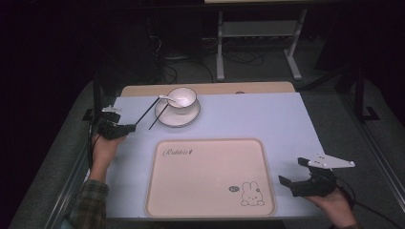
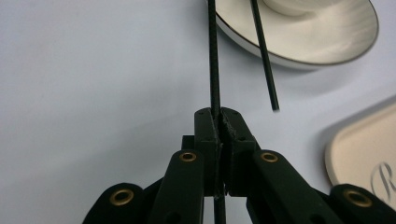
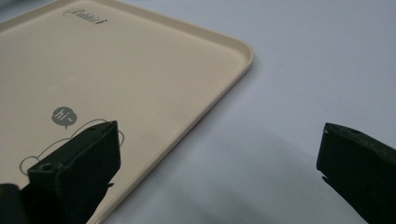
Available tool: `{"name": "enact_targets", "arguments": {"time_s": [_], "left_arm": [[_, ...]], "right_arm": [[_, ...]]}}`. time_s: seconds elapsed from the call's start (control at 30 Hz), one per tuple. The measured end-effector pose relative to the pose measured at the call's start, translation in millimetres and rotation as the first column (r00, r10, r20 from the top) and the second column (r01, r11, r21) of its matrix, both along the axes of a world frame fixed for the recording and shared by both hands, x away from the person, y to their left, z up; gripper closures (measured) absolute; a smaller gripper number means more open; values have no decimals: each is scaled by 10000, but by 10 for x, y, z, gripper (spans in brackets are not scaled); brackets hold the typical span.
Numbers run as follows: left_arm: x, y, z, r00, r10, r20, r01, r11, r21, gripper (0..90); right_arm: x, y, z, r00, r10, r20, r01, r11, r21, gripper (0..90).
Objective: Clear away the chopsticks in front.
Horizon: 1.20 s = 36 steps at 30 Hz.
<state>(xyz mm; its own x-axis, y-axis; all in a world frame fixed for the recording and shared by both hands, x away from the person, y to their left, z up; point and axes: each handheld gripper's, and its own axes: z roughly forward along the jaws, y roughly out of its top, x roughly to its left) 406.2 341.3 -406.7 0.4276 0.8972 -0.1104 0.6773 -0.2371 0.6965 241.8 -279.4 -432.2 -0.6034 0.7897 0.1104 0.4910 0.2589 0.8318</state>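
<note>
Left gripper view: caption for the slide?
Left tool shut on one thin black chopstick; second black chopstick leans on the white gold-rimmed saucer.

Dark room, grey floor [image 1: 267, 67], white metal stand [image 1: 258, 28], cables [image 1: 239, 57]

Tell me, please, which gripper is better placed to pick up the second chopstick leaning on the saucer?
Probably the right gripper: its jaws stand open and empty. The left gripper is nearer that second chopstick but clamps the first.

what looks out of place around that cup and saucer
The two chopsticks are split up: the left gripper is shut on one chopstick, while the other chopstick lies askew, propped on the saucer rim with its end out on the table.
</note>
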Motion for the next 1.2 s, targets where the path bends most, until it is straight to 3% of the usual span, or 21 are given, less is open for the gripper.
{"name": "enact_targets", "arguments": {"time_s": [0.13, 0.5, 0.8, 1.0, 1.2], "left_arm": [[-209, 49, 43, 9998, -169, 79, 169, 9999, -20, 856], [-585, 58, 57, 9979, -634, 116, 637, 9976, -268, 856], [-849, -100, 70, 9900, -1398, 187, 1407, 9875, -710, 855], [-960, -334, 30, 9762, -2167, 59, 2166, 9739, -681, 855], [-1032, -625, -12, 9509, -3094, -119, 3084, 9498, -520, 855]], "right_arm": [[-2, 3, 6, 10000, -2, 28, 2, 10000, -26, 0], [-3, 8, 5, 10000, -3, 61, 4, 9999, -120, 0], [-2, 12, 5, 10000, 11, 71, -10, 9999, -158, 0], [-2, 12, 3, 10000, 23, 63, -22, 9999, -162, 0], [-2, 10, 2, 10000, 16, 55, -15, 9999, -159, 0]]}}
